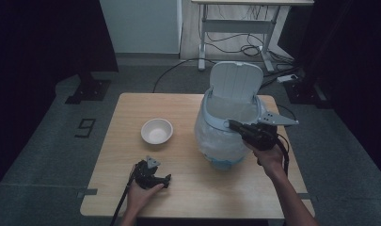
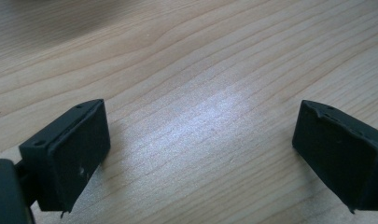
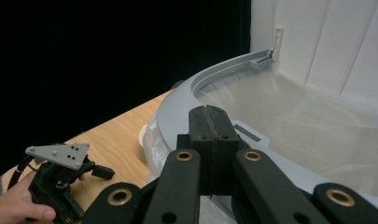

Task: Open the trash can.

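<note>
Right now the white bin (image 1: 228,127) stands on the right half of the bench (image 1: 131,188), its lid (image 1: 236,81) hinged up and a clear liner bag (image 1: 211,141) inside it, draped over the rim. The right tool (image 1: 233,125) rests at that rim, jaws pressed together on nothing I can see. A white bowl (image 1: 156,130) sits empty near the bin's left. The left tool (image 1: 167,179) lies on the bench, jaws apart.

Bare worktop (image 1: 131,188) around left gripper (image 1: 156,180), easy to pass. White bowl (image 1: 156,130) near, ahead of it. Tall bin (image 1: 226,136) with raised lid (image 1: 236,81) blocking right half.
</note>
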`<state>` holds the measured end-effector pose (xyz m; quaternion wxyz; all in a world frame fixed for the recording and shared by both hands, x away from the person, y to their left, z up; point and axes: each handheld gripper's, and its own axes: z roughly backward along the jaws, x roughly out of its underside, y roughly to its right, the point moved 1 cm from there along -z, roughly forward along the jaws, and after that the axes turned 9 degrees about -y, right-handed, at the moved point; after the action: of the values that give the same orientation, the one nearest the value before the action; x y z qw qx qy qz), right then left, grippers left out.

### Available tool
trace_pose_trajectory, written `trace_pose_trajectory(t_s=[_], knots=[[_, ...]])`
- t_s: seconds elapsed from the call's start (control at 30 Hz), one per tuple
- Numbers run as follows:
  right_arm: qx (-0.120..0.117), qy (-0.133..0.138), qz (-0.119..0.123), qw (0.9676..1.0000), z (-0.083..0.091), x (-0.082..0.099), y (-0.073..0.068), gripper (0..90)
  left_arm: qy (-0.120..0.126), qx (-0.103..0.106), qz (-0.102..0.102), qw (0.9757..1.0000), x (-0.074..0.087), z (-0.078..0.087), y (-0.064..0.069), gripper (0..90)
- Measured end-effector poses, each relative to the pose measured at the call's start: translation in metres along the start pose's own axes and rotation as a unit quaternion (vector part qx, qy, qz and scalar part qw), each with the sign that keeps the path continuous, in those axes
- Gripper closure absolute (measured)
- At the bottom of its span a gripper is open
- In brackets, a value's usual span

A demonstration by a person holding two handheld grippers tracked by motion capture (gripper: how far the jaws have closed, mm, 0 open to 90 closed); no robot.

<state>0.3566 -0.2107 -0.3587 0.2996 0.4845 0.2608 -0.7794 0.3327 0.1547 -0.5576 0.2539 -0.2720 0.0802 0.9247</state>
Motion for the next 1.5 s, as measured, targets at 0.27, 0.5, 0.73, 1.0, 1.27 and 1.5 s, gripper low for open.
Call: trace_pose_trajectory(t_s=[0.27, 0.5, 0.73, 1.0, 1.27, 1.5], knots=[[0.003, 0.010, -0.002, 0.9999, 0.011, 0.001, 0.001, 88.4, 0.000, 0.000, 0.000, 1.0000, 0.000, 0.000, 0.000, 3.7], [0.022, 0.027, 0.008, 0.9994, 0.045, 0.015, 0.000, 84.0, 0.000, 0.000, 0.000, 1.0000, 0.000, 0.000, 0.000, 3.7], [0.038, 0.033, 0.006, 0.9987, 0.069, 0.050, 0.014, 63.9, 0.001, 0.000, 0.000, 1.0000, 0.000, 0.000, 0.000, 3.7], [0.076, 0.022, -0.030, 0.9964, 0.076, 0.098, 0.038, 46.1, 0.002, 0.001, -0.002, 1.0000, 0.000, 0.000, 0.000, 4.3], [0.103, -0.019, -0.055, 0.9930, 0.063, 0.137, 0.056, 36.5, 0.003, 0.001, -0.002, 1.0000, 0.000, 0.000, 0.000, 4.8], [0.131, -0.062, -0.074, 0.9867, 0.050, 0.171, 0.068, 34.6, 0.002, 0.002, -0.002, 1.0000, 0.000, 0.000, 0.000, 4.6]])
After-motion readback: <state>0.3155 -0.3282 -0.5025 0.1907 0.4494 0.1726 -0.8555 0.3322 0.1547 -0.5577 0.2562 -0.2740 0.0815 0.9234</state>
